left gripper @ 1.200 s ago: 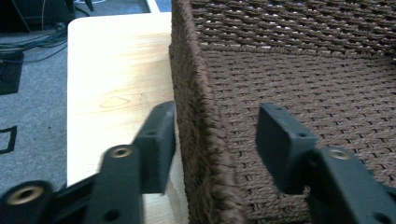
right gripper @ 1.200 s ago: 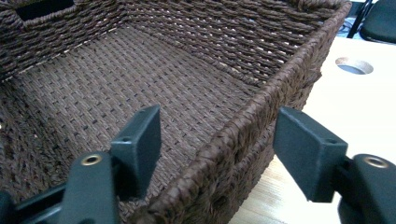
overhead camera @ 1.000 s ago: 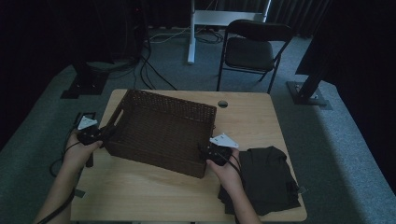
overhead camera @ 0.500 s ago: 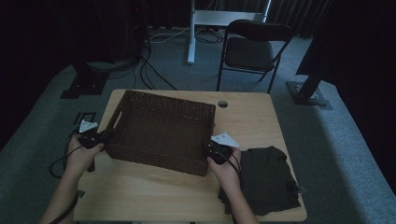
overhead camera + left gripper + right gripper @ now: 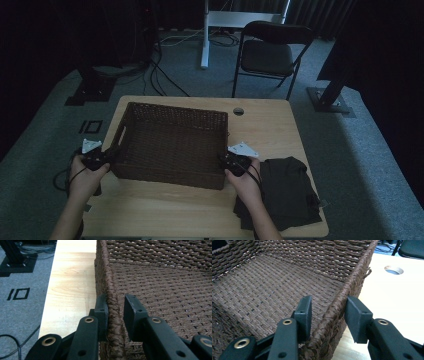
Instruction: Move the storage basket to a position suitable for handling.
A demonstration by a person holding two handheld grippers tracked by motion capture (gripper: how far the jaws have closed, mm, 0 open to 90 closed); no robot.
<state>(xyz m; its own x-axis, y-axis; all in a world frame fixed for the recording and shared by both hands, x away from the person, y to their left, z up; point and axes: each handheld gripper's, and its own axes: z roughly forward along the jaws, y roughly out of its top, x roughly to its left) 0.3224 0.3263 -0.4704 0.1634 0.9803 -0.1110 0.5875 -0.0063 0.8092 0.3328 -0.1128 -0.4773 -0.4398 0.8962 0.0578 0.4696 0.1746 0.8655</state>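
Observation:
A dark brown wicker basket [image 5: 175,108] stands on the left half of the wooden table [image 5: 267,132], with nothing inside it. My left gripper [image 5: 110,154] sits at its left wall near the front corner. In the left gripper view the gripper [image 5: 116,299] has its jaws on either side of the rim [image 5: 103,265], pressed close on it. My right gripper [image 5: 223,159] is at the right wall near the front corner. In the right gripper view this gripper [image 5: 328,300] straddles the rim [image 5: 359,267] with its jaws spread wider than the weave.
A dark folded cloth [image 5: 287,190] lies on the table's front right corner, just right of my right hand. A round cable hole [image 5: 238,111] sits behind the basket. A black folding chair [image 5: 270,55] stands beyond the table, on grey carpet.
My left hand has come back toward the person, and the basket's left end swung with it, so the basket sits squarer to the table. The right hand has hardly moved.

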